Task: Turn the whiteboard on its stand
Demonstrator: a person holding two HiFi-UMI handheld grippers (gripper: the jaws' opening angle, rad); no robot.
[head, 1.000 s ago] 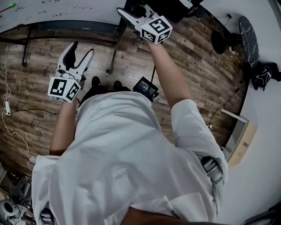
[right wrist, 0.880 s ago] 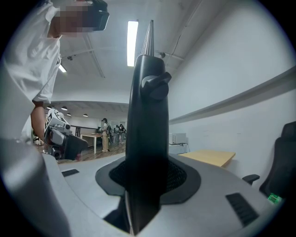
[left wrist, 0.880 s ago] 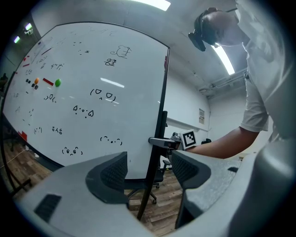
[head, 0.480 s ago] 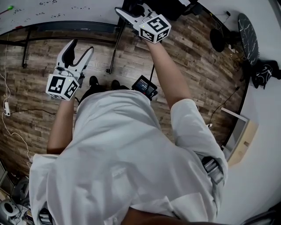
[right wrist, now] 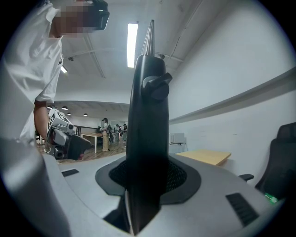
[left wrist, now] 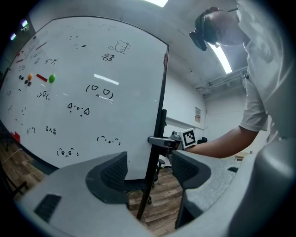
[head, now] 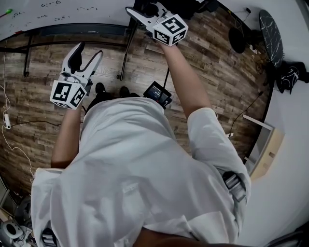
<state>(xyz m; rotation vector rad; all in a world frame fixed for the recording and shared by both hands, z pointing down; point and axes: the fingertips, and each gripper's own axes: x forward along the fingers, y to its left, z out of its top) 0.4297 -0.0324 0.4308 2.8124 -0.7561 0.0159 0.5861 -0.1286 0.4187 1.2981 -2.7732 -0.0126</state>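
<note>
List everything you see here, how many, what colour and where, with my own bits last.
whiteboard: one, white with doodles, ahead to the left
stand upright: one, black, at the board's right edge
magnet: one, green, round, on the board's left part
floor: one, brown wood planks, below
cable: one, white, on the floor at left
small screen: one, black, near the feet
table: one, light wood, by the wall
left gripper: one, grey, open, empty
right gripper: one, grey, clamped on the stand upright

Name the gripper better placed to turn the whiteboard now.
Right. The right gripper is clamped on the black side post of the whiteboard; the left gripper is open, empty and clear of the board.
</note>
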